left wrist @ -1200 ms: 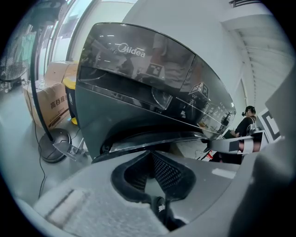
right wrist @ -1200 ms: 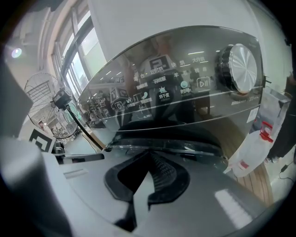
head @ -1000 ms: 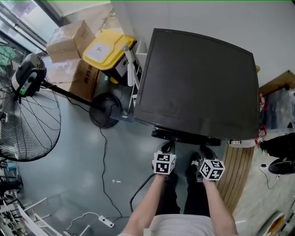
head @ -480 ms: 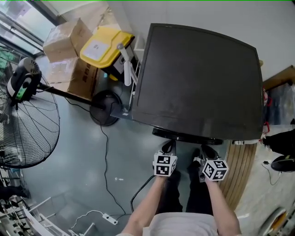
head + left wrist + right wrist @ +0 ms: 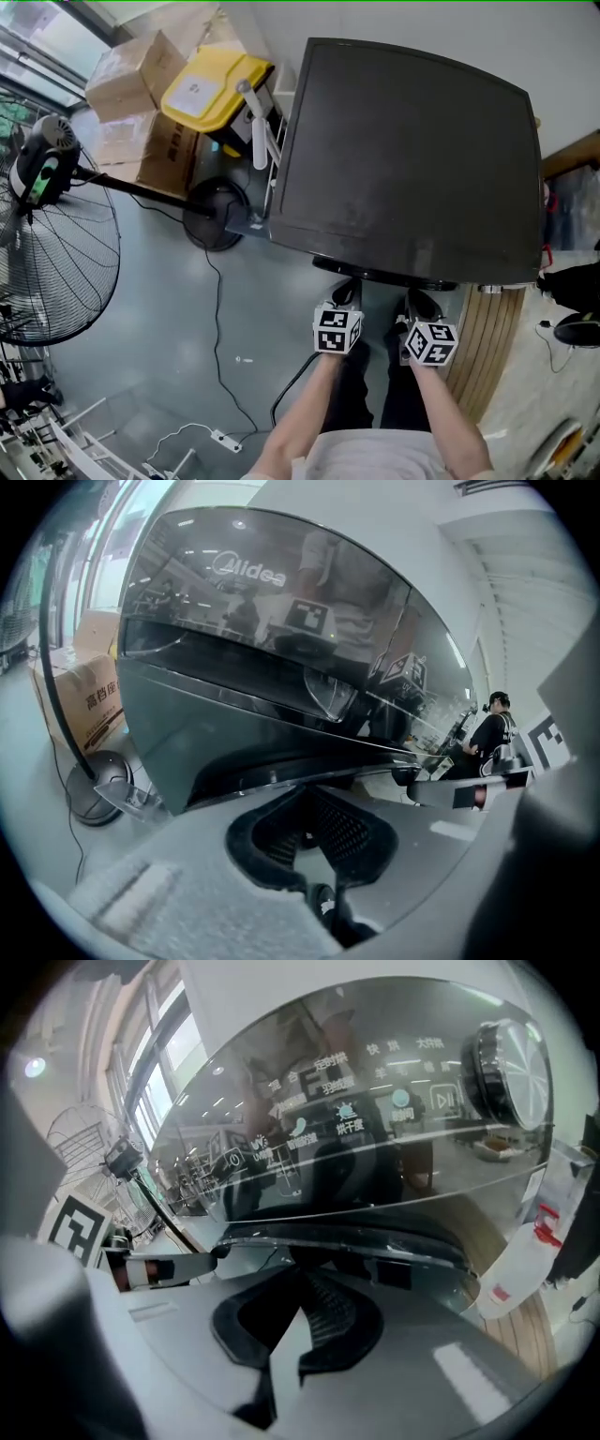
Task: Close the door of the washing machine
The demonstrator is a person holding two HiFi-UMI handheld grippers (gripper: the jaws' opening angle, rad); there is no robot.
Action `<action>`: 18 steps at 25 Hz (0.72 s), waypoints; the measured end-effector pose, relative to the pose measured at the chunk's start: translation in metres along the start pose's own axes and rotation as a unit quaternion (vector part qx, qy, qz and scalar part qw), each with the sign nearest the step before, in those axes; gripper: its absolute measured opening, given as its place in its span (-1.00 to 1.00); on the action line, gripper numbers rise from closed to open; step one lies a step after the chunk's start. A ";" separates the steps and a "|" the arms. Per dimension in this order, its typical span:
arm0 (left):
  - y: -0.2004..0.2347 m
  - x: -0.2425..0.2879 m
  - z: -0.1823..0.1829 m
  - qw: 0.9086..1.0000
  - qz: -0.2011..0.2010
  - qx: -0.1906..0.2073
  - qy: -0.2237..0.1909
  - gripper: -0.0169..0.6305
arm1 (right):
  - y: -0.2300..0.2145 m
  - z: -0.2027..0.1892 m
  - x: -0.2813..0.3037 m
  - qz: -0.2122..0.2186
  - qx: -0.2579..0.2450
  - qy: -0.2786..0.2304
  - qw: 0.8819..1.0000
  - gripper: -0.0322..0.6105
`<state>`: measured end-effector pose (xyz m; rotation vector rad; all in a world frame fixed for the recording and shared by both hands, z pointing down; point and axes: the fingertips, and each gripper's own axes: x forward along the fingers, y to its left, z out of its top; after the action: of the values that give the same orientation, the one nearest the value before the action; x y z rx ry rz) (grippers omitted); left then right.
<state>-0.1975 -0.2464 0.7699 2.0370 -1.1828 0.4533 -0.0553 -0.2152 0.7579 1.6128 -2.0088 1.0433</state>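
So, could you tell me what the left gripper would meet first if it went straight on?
The left gripper, jaws shut, would probably meet the washing machine first, low on its dark front; depth is hard to judge.

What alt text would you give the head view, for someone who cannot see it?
Seen from above, a person's arms hold the left gripper and the right gripper close to the front of a dark washing machine. A floor fan, a yellow bin and cardboard boxes stand to its left on a grey floor.
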 end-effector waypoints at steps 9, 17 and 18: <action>0.004 0.001 0.000 1.000 -0.007 0.025 0.005 -0.92 | 0.002 0.000 0.002 0.005 -0.002 -0.002 1.000 -0.89; -0.034 -0.061 0.056 0.997 -0.002 0.053 -0.050 -0.93 | 0.046 0.051 -0.051 0.067 -0.028 -0.045 0.996 -0.89; -0.040 -0.069 0.060 0.997 0.002 0.055 -0.054 -0.93 | 0.051 0.053 -0.059 0.072 -0.028 -0.044 0.996 -0.89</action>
<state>-0.2021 -0.2359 0.6706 2.1771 -1.2510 0.4233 -0.0778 -0.2098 0.6665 1.5298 -2.2209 0.9713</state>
